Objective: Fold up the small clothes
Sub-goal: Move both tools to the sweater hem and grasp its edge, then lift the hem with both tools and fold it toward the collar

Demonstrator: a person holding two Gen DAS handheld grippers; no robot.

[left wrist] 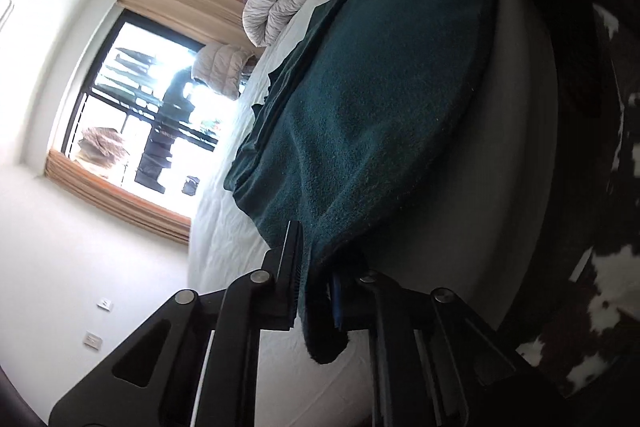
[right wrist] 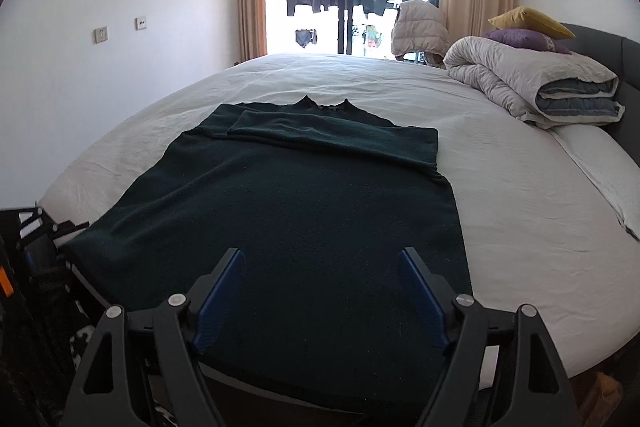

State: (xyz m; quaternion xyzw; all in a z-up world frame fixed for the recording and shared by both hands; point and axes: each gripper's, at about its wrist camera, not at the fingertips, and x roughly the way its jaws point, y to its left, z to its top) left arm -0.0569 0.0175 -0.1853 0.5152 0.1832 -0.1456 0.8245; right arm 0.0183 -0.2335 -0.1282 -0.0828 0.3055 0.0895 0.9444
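A dark green sweater (right wrist: 304, 203) lies flat on the white bed (right wrist: 520, 187), neck toward the window, with both sleeves folded across the chest. In the left wrist view my left gripper (left wrist: 316, 267) is shut on the sweater (left wrist: 360, 107) at its near hem corner, and the cloth bunches between the pads. That gripper (right wrist: 40, 239) also shows at the left edge of the right wrist view, at the sweater's lower left corner. My right gripper (right wrist: 321, 253) hovers over the hem's middle, open, its blue pads (right wrist: 420, 287) wide apart with nothing pressed between them.
A rolled grey duvet (right wrist: 532, 83) with a yellow pillow (right wrist: 528, 21) and a purple pillow (right wrist: 520, 39) lies at the bed's right, by the dark headboard (right wrist: 628, 55). A padded jacket (right wrist: 418, 31) hangs near the window. A brown-and-white cowhide rug (left wrist: 612, 267) covers the floor beside the bed.
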